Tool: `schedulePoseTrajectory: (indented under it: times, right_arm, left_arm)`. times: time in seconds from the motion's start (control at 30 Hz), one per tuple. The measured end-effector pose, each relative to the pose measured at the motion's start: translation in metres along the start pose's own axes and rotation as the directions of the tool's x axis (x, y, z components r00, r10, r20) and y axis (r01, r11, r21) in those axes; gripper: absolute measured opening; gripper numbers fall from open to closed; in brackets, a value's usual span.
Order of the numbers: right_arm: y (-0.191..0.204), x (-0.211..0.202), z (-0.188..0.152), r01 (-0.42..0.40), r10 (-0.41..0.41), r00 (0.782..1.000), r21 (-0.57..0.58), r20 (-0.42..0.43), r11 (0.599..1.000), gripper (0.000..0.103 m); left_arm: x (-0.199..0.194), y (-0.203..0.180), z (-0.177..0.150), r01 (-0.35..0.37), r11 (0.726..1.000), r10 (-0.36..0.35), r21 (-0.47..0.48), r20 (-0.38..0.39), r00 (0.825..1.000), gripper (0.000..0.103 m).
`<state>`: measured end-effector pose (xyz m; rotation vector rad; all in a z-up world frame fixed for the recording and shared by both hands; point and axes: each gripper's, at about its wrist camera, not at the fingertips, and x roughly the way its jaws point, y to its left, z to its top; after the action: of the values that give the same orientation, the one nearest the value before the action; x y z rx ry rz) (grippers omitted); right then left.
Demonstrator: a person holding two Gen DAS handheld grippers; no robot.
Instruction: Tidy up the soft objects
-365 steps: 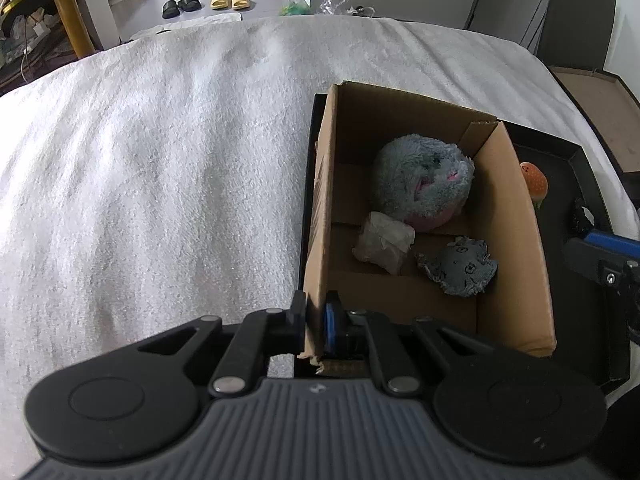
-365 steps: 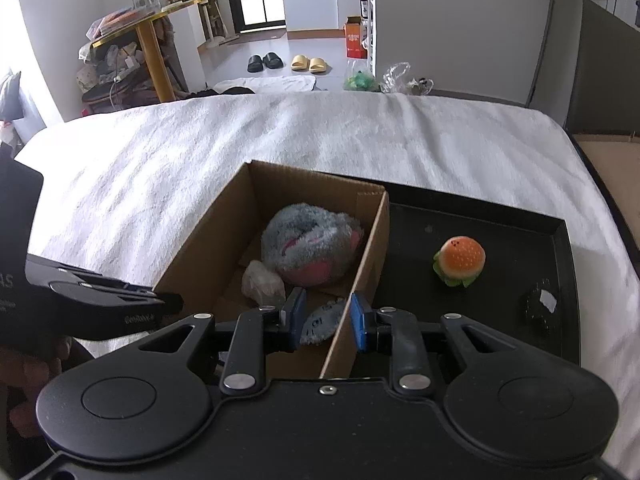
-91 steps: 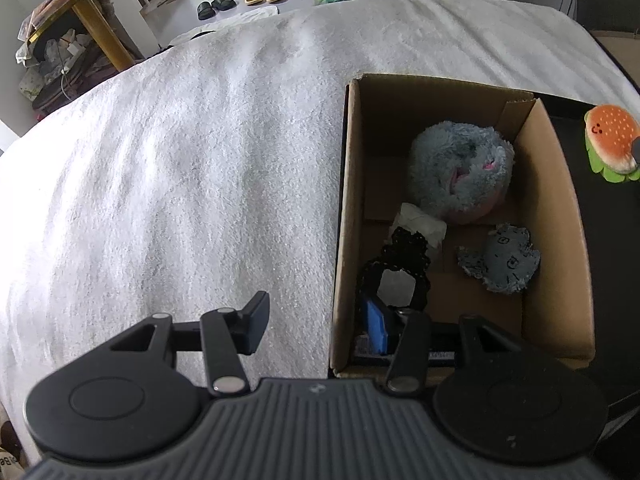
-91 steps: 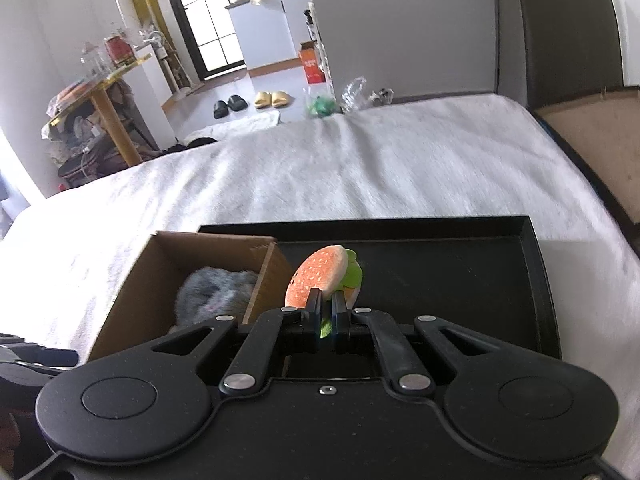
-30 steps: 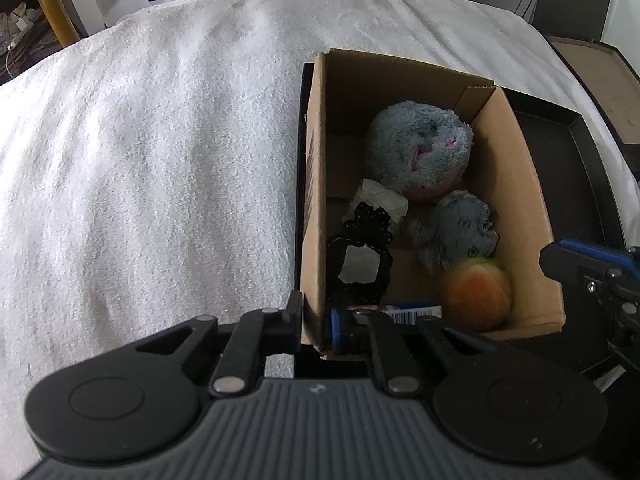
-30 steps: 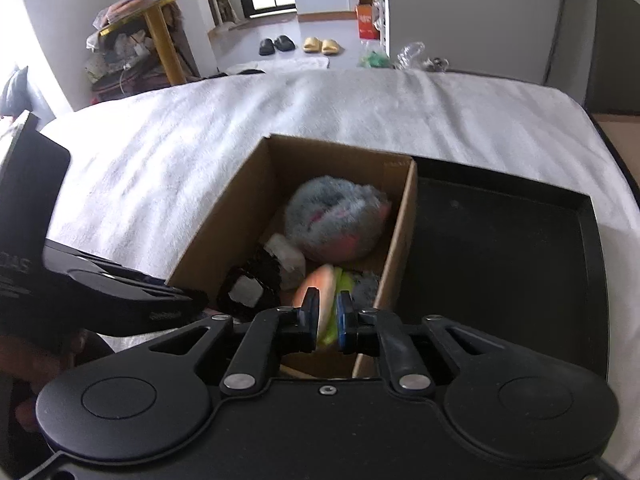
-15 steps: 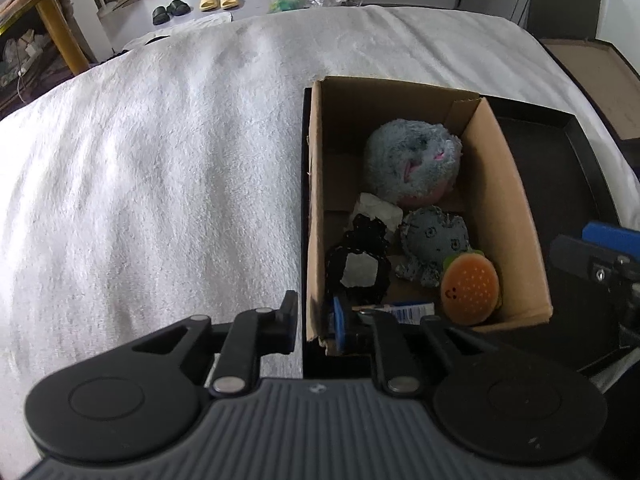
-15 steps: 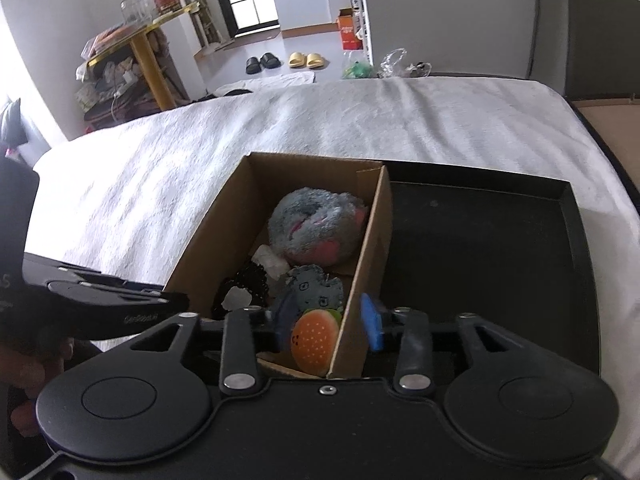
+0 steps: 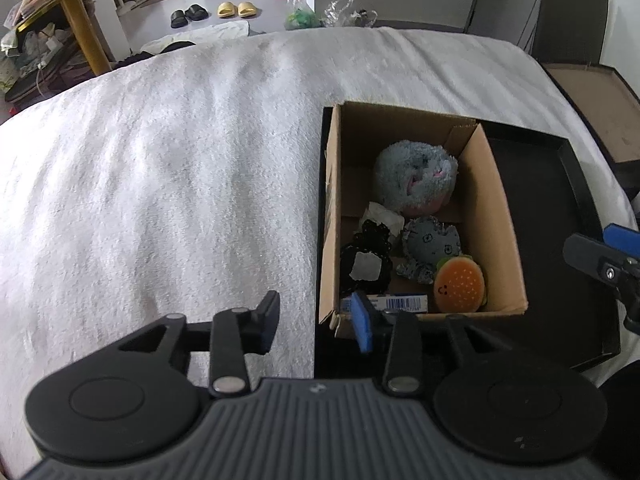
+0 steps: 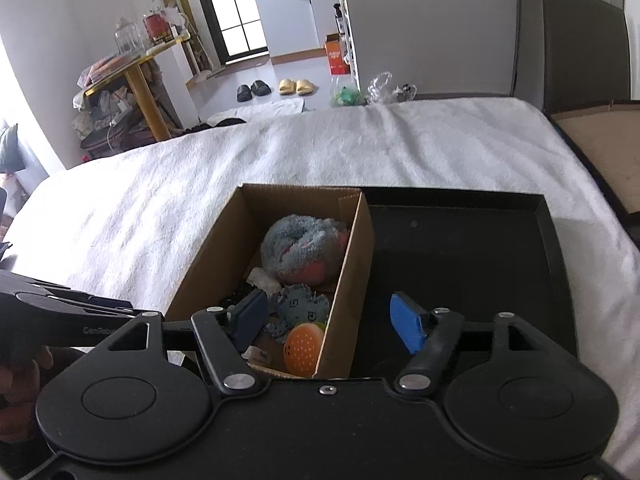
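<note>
Burger toy released into box | left tongs opening, empty | right tongs opening, empty

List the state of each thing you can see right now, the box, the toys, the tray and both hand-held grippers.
Cardboard box: open-topped, standing in the tray.
Black tray: bare beside the box.
Burger toy: in the box, near corner.
Fluffy grey plush: in the box, far end.
Left hand-held gripper: opening, holding nothing.
Right hand-held gripper: opening, holding nothing.
</note>
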<state>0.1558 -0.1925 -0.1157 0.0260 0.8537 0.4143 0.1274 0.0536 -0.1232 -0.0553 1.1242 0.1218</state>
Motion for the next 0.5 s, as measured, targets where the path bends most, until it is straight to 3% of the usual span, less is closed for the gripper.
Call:
schedulePoseTrajectory:
  times: [0.2, 0.5]
  right_arm:
    - [0.0, -0.016, -0.001, 0.017, -0.017, 0.999, 0.0, 0.027, 1.0, 0.079]
    - [-0.004, -0.042, -0.005, 0.026, -0.027, 0.999, 0.031, 0.044, 0.999, 0.089]
  left_arm:
    - [-0.022, 0.0, -0.004, 0.003, 1.0, -0.002, -0.019, 0.028, 1.0, 0.048]
    - [-0.057, -0.011, -0.013, 0.013, 1.0, -0.013, 0.0, 0.077, 0.997, 0.069]
